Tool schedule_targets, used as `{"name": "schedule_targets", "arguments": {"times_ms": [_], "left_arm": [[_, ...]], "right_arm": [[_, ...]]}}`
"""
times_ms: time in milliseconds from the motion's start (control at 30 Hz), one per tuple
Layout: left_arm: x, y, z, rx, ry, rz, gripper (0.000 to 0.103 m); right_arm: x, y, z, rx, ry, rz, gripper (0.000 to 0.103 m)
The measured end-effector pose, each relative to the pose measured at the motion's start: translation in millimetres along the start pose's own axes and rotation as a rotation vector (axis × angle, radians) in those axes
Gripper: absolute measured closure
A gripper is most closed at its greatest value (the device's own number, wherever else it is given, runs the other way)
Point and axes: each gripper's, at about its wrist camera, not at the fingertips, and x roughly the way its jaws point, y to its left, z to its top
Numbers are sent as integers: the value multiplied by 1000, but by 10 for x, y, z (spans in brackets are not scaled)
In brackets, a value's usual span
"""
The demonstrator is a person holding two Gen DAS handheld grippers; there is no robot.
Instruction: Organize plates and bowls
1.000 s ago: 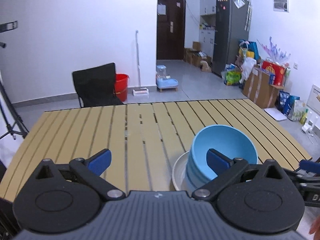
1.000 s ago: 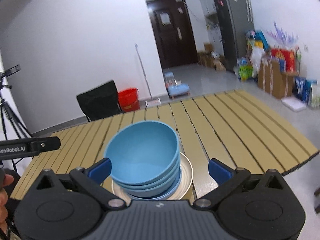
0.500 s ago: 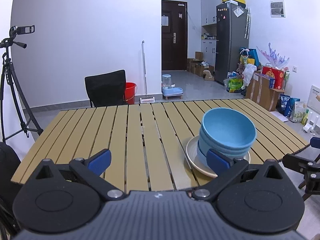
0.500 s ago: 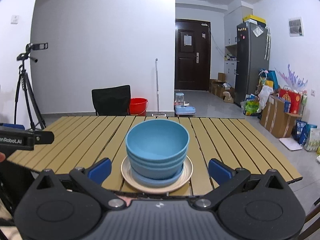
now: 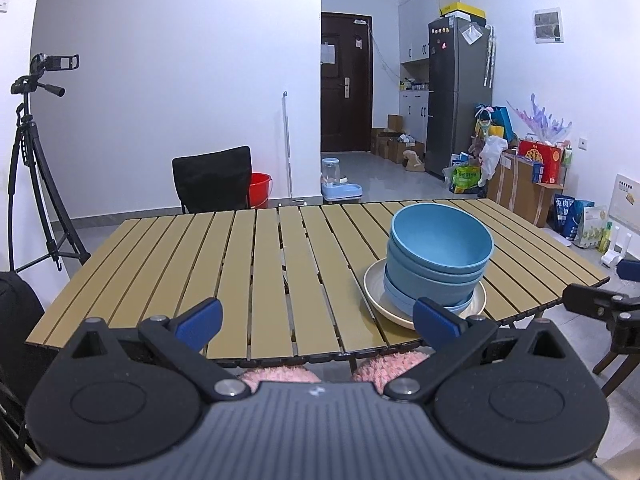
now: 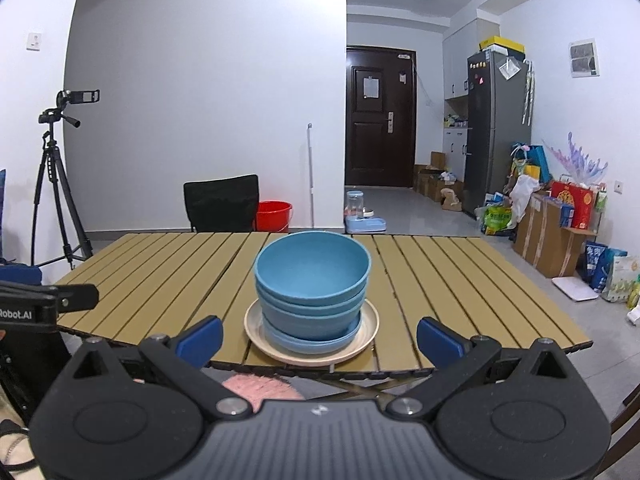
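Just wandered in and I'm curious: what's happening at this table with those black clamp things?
A person holds a left gripper and a right gripper, both with jaws open and empty, short of the table's near edge. Blue bowls sit nested on a blue plate on a cream plate. Nothing is being gripped.
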Motion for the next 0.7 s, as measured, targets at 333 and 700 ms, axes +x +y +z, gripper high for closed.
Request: {"name": "schedule_targets", "arguments": {"times_ms": [333, 700], "left_arm": [[-3, 10, -33, -2, -7, -15, 0], [-8, 32, -63, -6, -6, -20, 0]], "right_arm": [[-19, -12, -20, 16, 5, 25, 0], [-25, -4, -27, 17, 8, 25, 0]]}}
